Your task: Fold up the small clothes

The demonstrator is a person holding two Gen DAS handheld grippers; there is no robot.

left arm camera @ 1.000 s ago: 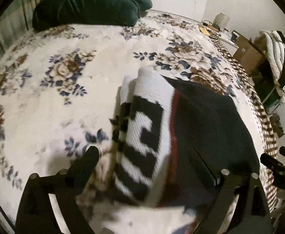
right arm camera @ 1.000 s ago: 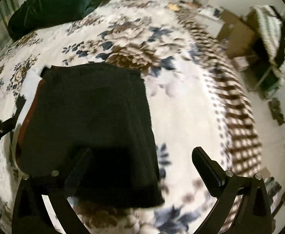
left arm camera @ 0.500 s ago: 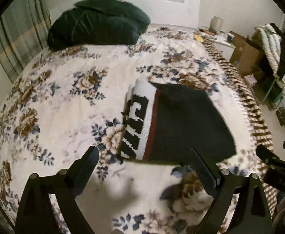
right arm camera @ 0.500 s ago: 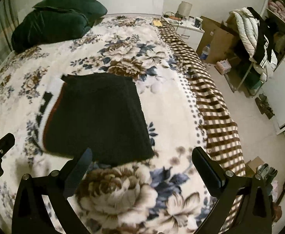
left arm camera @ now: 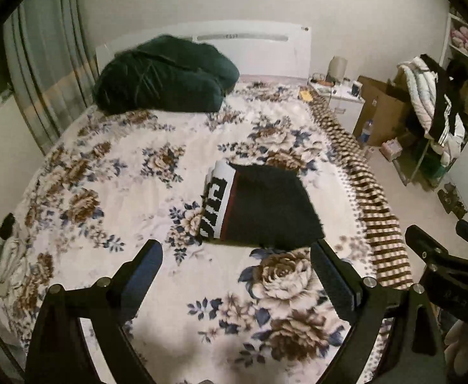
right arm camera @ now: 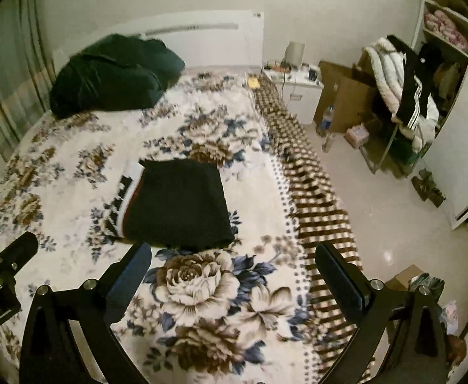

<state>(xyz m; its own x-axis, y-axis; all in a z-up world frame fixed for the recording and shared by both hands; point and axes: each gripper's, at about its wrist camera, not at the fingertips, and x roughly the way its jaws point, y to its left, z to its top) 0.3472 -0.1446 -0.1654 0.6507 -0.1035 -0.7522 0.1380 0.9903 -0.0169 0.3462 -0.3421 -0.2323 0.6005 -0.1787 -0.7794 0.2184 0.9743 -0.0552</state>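
- Black knit fabric with a white patterned band and a thin red stripe is seen folded into a compact rectangle: the folded garment (left arm camera: pixel 262 206) lies flat near the middle of the floral bedspread (left arm camera: pixel 112 192), toward its right side.
- The left gripper (left arm camera: pixel 236 265) is held above the near part of the bed with its fingers spread wide; nothing is gripped between them.
- The right gripper (right arm camera: pixel 234 268) is likewise held wide open and empty, with the garment (right arm camera: pixel 178 204) lying just beyond its left finger.
- The fold on this piece is judged complete, since neither gripper is in contact with it.
- A striped item (left arm camera: pixel 2 249) is seen at the far left edge of the bed; whether it is another garment cannot be told.
- Risk: the finished fold could be dragged open if a finger were swept low across it on the way to the next piece.
- Risk: the plush bedspread could be pinched together with thin fabric in a low grasp.
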